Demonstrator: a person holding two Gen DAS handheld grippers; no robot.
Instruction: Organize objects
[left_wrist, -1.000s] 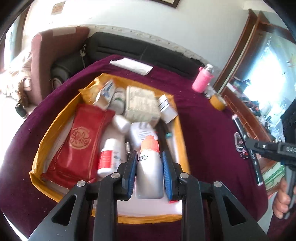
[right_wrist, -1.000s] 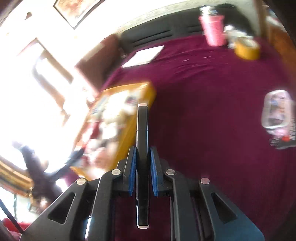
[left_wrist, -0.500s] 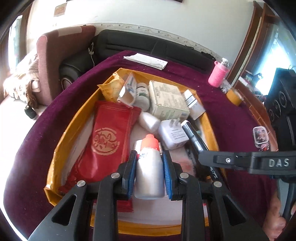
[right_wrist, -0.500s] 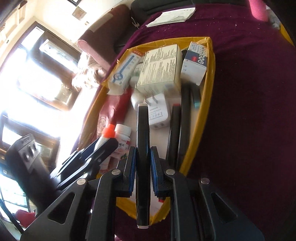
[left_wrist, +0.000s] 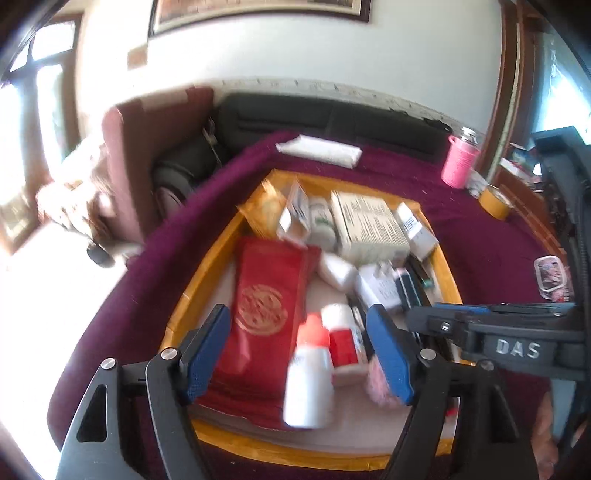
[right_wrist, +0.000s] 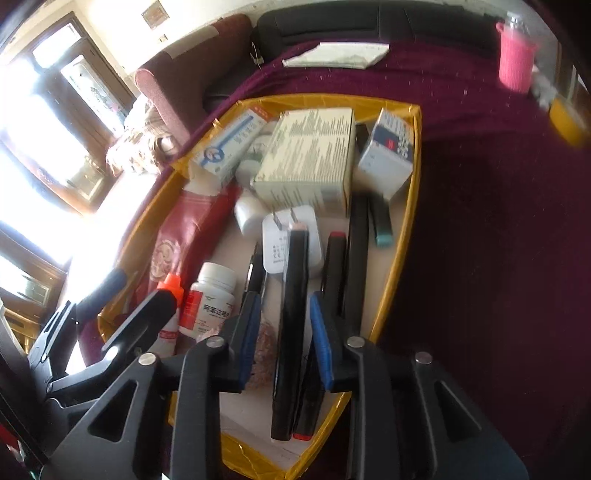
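A yellow-rimmed tray (left_wrist: 207, 280) (right_wrist: 410, 206) on the maroon cloth holds boxes, bottles and markers. My left gripper (left_wrist: 299, 354) is open above its near end. The white bottle with an orange cap (left_wrist: 308, 380) lies free in the tray below the jaws, blurred, beside a red-labelled pill bottle (left_wrist: 343, 339) (right_wrist: 208, 299). My right gripper (right_wrist: 282, 332) is open over the tray's right side. The black marker (right_wrist: 291, 332) sits between its blue pads, untouched, next to other markers (right_wrist: 354, 258).
In the tray lie a red pouch (left_wrist: 266, 306), a large white box (right_wrist: 306, 158), a white charger (right_wrist: 288, 240) and small blue-white boxes (right_wrist: 388, 147). On the cloth stand a pink bottle (left_wrist: 460, 164), a tape roll (left_wrist: 495, 201) and white paper (left_wrist: 317, 149).
Both grippers have opened. The left one let go of the orange-capped bottle, which dropped into the tray. The right one released the black marker among the other markers.
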